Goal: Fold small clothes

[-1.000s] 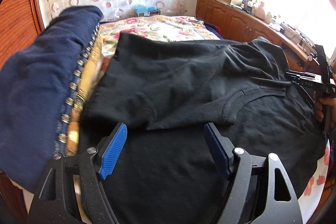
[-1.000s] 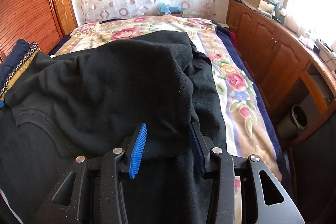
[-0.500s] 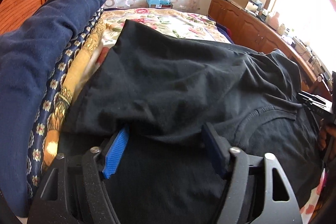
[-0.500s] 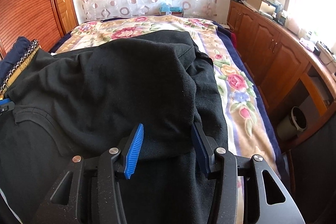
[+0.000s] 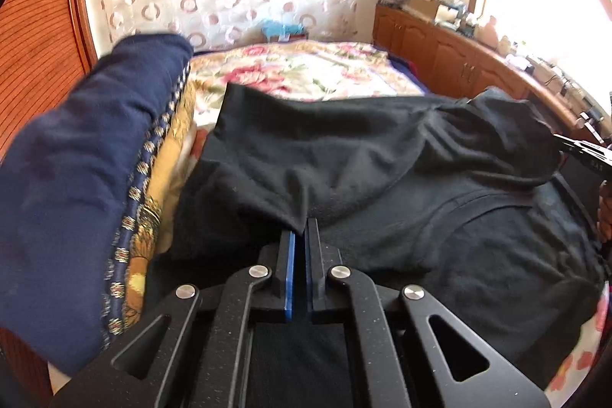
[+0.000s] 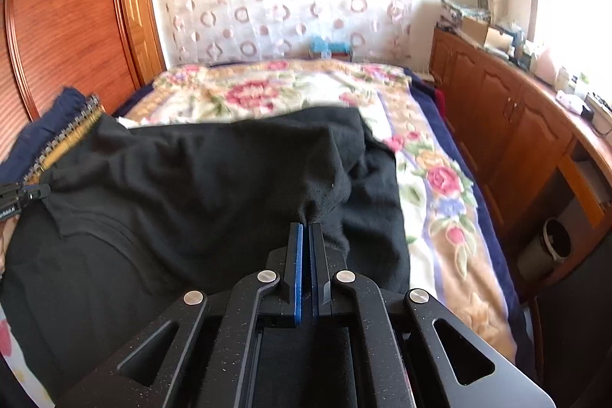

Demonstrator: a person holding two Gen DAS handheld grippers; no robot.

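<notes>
A black T-shirt (image 5: 382, 171) lies on the bed, its far part folded over toward me, the collar showing on the lower layer. My left gripper (image 5: 301, 230) is shut on the near edge of the folded-over layer at the left side. My right gripper (image 6: 306, 224) is shut on the same edge of the T-shirt (image 6: 199, 174) at the right side. The fabric puckers up at both pinch points. The right gripper also shows at the right edge of the left wrist view (image 5: 585, 150), and the left gripper shows at the left edge of the right wrist view (image 6: 23, 195).
A stack of folded clothes, navy on top (image 5: 84, 163) with patterned gold under it, sits left of the shirt. The floral bedspread (image 6: 432, 178) stretches beyond. Wooden cabinets (image 6: 516, 125) with clutter line the right wall, a bin (image 6: 556, 243) below. A wooden wardrobe (image 6: 69, 25) stands left.
Both grippers were open around the folded edge and have closed on it. The edge has bunched and lifted slightly at each pinch.
</notes>
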